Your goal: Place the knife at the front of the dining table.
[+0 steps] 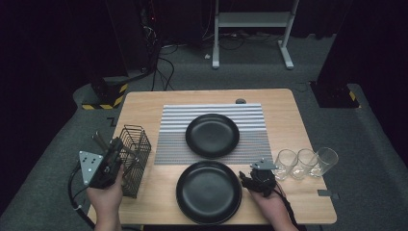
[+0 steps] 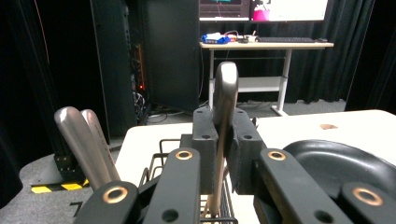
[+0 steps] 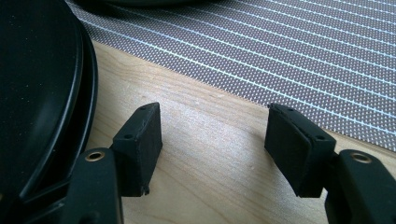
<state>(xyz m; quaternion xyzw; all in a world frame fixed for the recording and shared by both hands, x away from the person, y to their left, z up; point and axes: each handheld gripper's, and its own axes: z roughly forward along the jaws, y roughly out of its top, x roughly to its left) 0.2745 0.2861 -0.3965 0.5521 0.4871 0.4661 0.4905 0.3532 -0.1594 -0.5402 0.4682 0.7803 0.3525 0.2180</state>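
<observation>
1. Over at the left edge of the counter, the left claw is clamped on the handle of a piece of cutlery that stands upright in the wire basket. The business end is down in the basket, so I can't tell if it's a fork, knife or spoon.
2. Grabbing it by the top of the handle makes sense, since that's the only part poking out above the wire.
3. Two more handles lean in the same basket just beside it, tilted away, so they're clear of the grip.
4. The right claw has its jaws apart with nothing between them, hovering low over bare wood right next to the rim of the near plate. Looks like it's parked there waiting its turn.
5. A second plate sits on the striped mat farther back, and three glasses are lined up on the right side.
6. My guess: it's place setting, and the held piece gets lifted straight up out of the basket and laid beside a plate.
</observation>
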